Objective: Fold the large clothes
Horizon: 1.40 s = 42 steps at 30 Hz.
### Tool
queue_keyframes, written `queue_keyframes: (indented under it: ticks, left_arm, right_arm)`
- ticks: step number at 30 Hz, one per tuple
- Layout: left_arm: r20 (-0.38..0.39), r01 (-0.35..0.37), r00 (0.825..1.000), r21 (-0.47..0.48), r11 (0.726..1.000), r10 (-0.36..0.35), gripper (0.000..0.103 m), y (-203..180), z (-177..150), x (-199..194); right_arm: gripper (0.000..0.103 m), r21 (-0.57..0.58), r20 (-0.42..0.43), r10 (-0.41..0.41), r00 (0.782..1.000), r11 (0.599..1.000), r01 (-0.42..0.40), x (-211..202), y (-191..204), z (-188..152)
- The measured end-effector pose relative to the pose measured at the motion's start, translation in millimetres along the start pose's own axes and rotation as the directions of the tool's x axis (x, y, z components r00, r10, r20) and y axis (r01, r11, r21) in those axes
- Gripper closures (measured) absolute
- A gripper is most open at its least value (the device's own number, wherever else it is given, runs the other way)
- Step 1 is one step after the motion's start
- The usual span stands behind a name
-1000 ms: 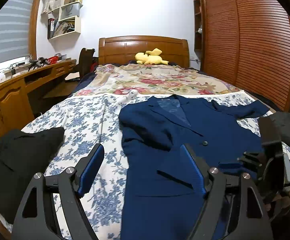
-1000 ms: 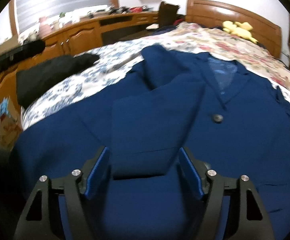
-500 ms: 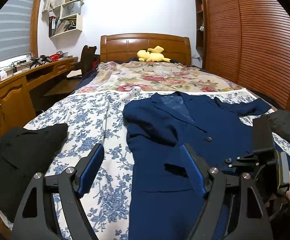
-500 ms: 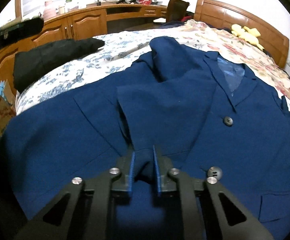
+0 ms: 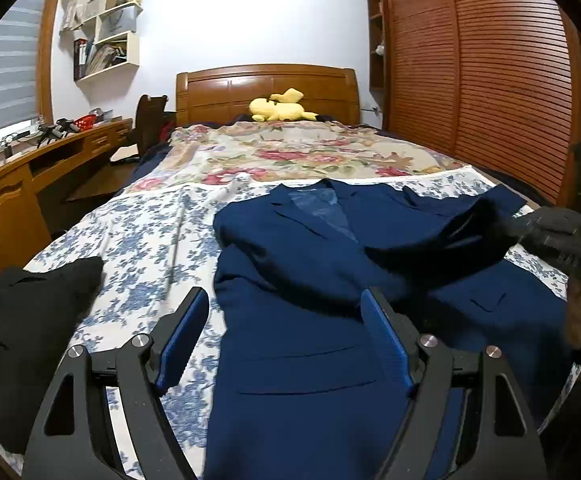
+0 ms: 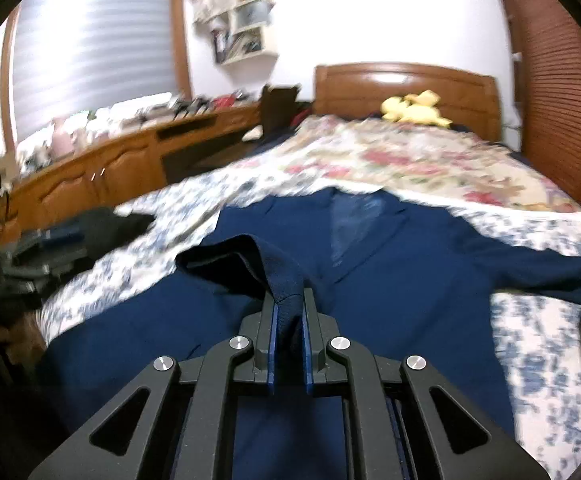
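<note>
Jacket (image 5: pixel 310 280), navy, lies face up on the bed (image 5: pixel 138 240), collar toward the far headboard. The right claw (image 6: pixel 288 320) is closing on the sleeve (image 6: pixel 258 264), the cloth pinched between its pads and raised off the chest. The left claw (image 5: pixel 286 336) hangs wide and empty over the near hem. I'd judge the sleeve fold is under way; next it needs laying flat across the front. Only the left view shows the black garment (image 5: pixel 22 320) sharply; the right view is blurred.
</note>
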State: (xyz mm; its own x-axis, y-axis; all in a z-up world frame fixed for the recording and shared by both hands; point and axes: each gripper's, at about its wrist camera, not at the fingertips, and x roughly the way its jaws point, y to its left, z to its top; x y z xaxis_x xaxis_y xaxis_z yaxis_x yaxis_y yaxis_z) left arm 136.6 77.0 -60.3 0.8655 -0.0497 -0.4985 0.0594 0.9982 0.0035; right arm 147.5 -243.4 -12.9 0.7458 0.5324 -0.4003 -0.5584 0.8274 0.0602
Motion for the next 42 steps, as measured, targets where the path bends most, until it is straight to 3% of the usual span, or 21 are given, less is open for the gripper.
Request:
queue_keyframes:
  ticks: [4,7,16,21,25,27,29,33,38,42]
  left_arm:
    - [0.000,0.015,1.000,0.031,0.999,-0.015,0.024,-16,2,3]
    - [-0.004,0.021,1.000,0.052,0.998,-0.021,0.024,-28,3,8]
    - [-0.007,0.050,0.999,0.063,0.997,-0.049,0.024,-51,6,14]
    - [0.021,0.054,0.998,0.034,0.998,-0.055,0.024,-57,9,14]
    - [0.035,0.070,0.997,0.005,0.998,-0.070,0.024,-58,11,14]
    - [0.043,0.074,0.996,0.002,0.997,-0.074,0.024,-59,12,14]
    - [0.052,0.074,0.996,0.006,0.997,-0.074,0.024,-61,13,14]
    - [0.048,0.086,0.995,0.012,0.996,-0.086,0.023,-65,14,14]
    - [0.063,0.123,0.991,-0.014,0.992,-0.122,0.014,-60,17,9]
    - [0.066,0.123,0.990,-0.012,0.992,-0.122,0.014,-59,17,7]
  right_arm:
    - [0.093,0.041,0.041,-0.027,0.999,0.999,0.026,-34,-20,-6]
    - [0.093,0.052,0.025,-0.045,0.999,0.998,0.044,-43,-22,-18]
    - [0.093,0.064,-0.161,-0.044,0.986,0.996,0.055,-44,-4,-48]
    - [0.091,0.042,-0.220,-0.032,0.975,0.998,0.042,-42,7,-59]
    - [0.082,0.002,-0.203,-0.088,0.975,0.996,0.090,-38,8,-44]
    - [0.061,-0.013,-0.160,-0.104,0.982,0.995,0.103,-49,12,-37]
    - [0.050,-0.011,-0.126,-0.087,0.988,0.996,0.087,-56,16,-37]
    - [0.046,-0.035,-0.132,-0.046,0.990,0.999,0.042,-57,31,-47]
    - [0.045,-0.070,-0.167,-0.015,0.986,0.998,0.004,-42,39,-58]
    - [0.045,-0.081,-0.160,0.018,0.987,0.996,-0.031,-38,49,-57]
